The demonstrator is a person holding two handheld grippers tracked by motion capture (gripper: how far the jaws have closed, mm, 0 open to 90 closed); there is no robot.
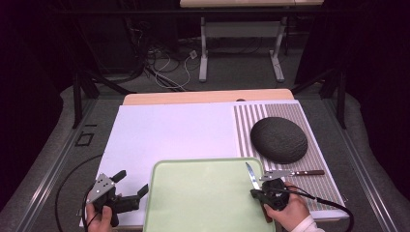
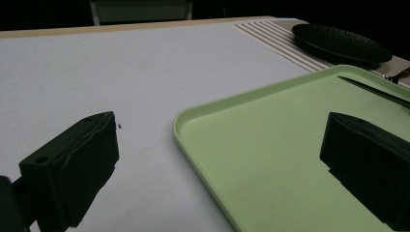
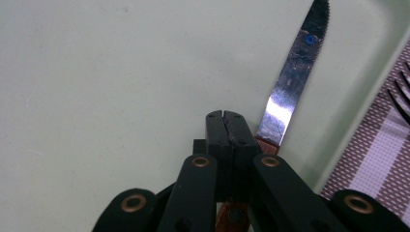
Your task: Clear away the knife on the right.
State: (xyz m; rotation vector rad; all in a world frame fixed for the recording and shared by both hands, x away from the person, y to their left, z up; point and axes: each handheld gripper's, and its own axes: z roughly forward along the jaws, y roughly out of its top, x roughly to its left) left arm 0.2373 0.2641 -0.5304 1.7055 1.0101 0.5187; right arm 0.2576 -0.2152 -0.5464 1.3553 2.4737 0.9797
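Right gripper (image 3: 226,116): jaws pressed together, pinching the knife (image 3: 294,79) by its brown wooden handle, which runs beneath the closed pads. Blade sticking out past the jaw tips, ahead and to their right in the right gripper view, serrated near the point, angled over the green tray (image 3: 96,87). Just right of the jaws, the tray's raised rim, and beyond it the striped placemat (image 3: 377,159) with the dark tines of a fork (image 3: 401,99) at the edge of the picture.

In the high view, right gripper (image 1: 263,191) above the tray's right edge, gripped by a hand (image 1: 290,212), knife tip pointing away from the person. Just beyond the gripper, on the striped placemat (image 1: 324,179), the fork's brown handle (image 1: 309,172); farther ahead, the dark round plate (image 1: 279,139).

Left gripper (image 1: 131,184): jaws spread wide, nothing between them. Hanging by the tray's left edge, over the white board (image 1: 169,130). In the left gripper view, left gripper (image 2: 220,154) with one jaw over the white board (image 2: 96,72), the other over the green tray (image 2: 270,145), the tray's near corner between the two. Far ahead and right of these jaws, the dark plate (image 2: 341,43) and the thin knife blade (image 2: 372,89).
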